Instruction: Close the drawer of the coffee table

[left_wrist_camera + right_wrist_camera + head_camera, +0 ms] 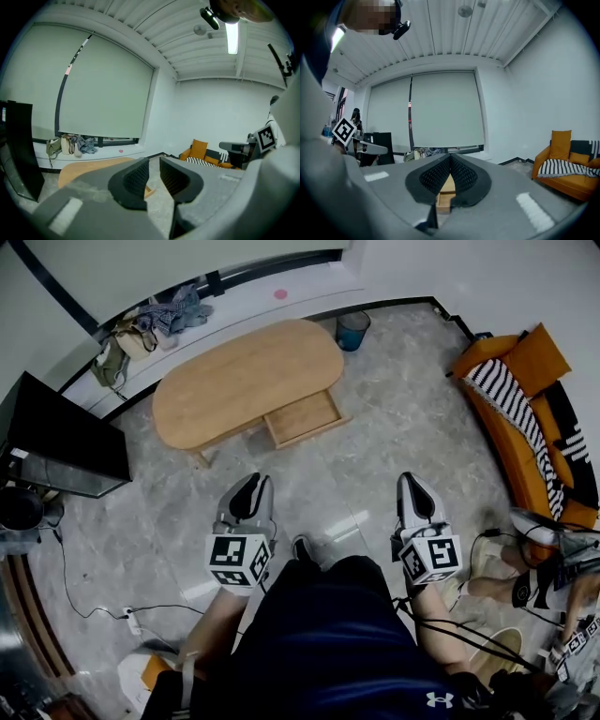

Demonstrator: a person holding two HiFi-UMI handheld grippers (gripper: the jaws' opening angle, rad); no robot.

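While the drawer stands pulled out of the coffee table, well apart from both grippers, the step is judged to be the approach. Left gripper: jaws slightly apart, empty. Right gripper: jaws together, empty. Next move: meet the drawer front squarely and push it flush. Table: oval, pale smooth wood. Drawer: shallow wooden box.

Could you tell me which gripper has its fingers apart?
The left gripper: a gap shows between its fingers, whereas those of the right gripper touch.
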